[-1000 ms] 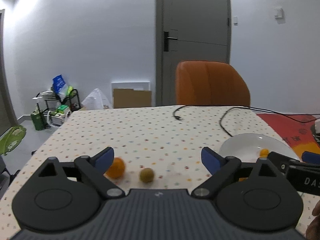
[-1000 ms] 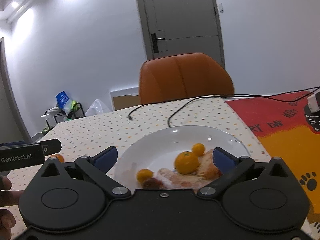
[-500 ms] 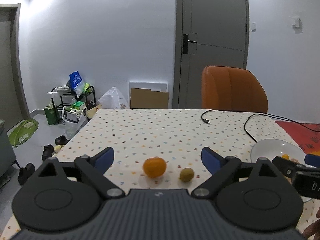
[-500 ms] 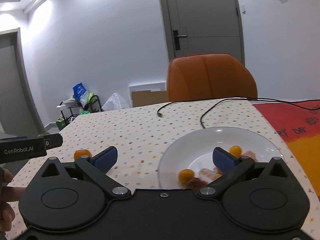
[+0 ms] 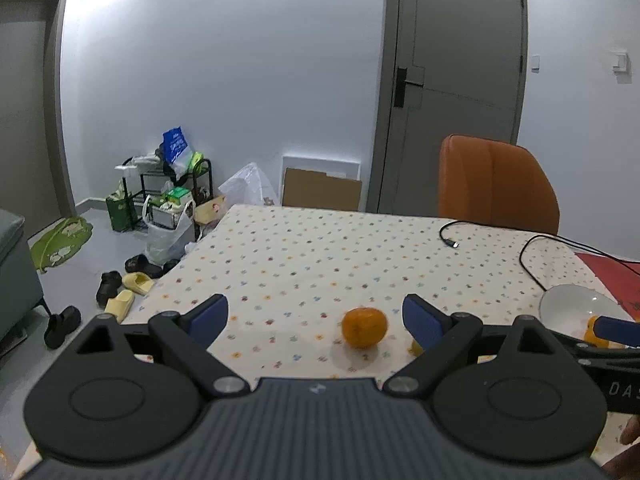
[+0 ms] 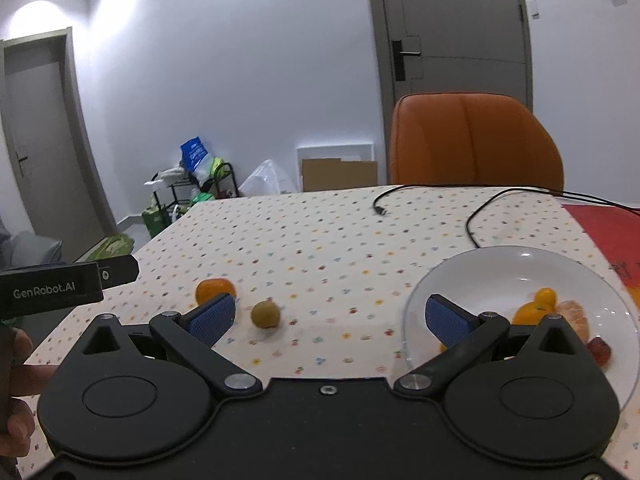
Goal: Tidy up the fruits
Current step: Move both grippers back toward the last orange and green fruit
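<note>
Both claws gape wide and empty: left claw, right claw. The orange and brownish fruit sit near the surface's left edge; the plate rightward. Left body reads "GenRobot.AI".

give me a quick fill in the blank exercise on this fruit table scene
1. The orange rests on the ____ tablecloth, not in the plate.
2. Both the left gripper and the right gripper have jaws that are ____.
3. The chair behind the table is ____ in colour.
4. The small brownish-green fruit lies to the ____ of the white plate.

Missing words: dotted; open; orange; left
</note>
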### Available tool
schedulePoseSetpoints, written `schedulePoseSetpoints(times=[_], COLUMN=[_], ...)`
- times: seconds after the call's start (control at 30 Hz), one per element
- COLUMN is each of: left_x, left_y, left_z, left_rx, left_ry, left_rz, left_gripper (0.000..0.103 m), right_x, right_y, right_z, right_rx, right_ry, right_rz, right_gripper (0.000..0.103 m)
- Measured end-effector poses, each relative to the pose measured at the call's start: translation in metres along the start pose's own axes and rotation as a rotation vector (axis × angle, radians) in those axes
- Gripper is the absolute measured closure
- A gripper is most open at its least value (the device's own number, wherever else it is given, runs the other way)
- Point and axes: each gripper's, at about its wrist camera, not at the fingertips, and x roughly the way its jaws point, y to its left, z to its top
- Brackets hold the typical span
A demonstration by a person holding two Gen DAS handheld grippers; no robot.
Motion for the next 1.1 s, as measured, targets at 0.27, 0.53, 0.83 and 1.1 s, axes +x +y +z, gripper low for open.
schedulePoseSetpoints(times=[0.27,0.53,0.83,1.1], left_x=[0.008,0.018,0.030,0.045], left_y=[0.019,0.028,0.026,0.018], left_z=[-0.005,-0.006,-0.007,-0.006], left_rx=[-0.027,-0.037,-0.038,-0.027], left_ry=[0.032,0.055,0.067,0.068], left_rz=[-0.005,-0.010,-0.029,0.006], left_gripper=[0.010,0.010,0.011,0.011], right_x=[0.013,0.030,0.049,0.067], right_y=[0.018,0.031,0.030,0.029], right_z=[0.000,0.002,0.008,0.011], right_rx=[-0.020,-0.049,-0.035,-0.028], right_ry=[0.037,0.092,0.140,0.161], right_rz=[0.046,0.095,0.105,0.095], right_gripper=[0.000,0.003,0.023,0.033])
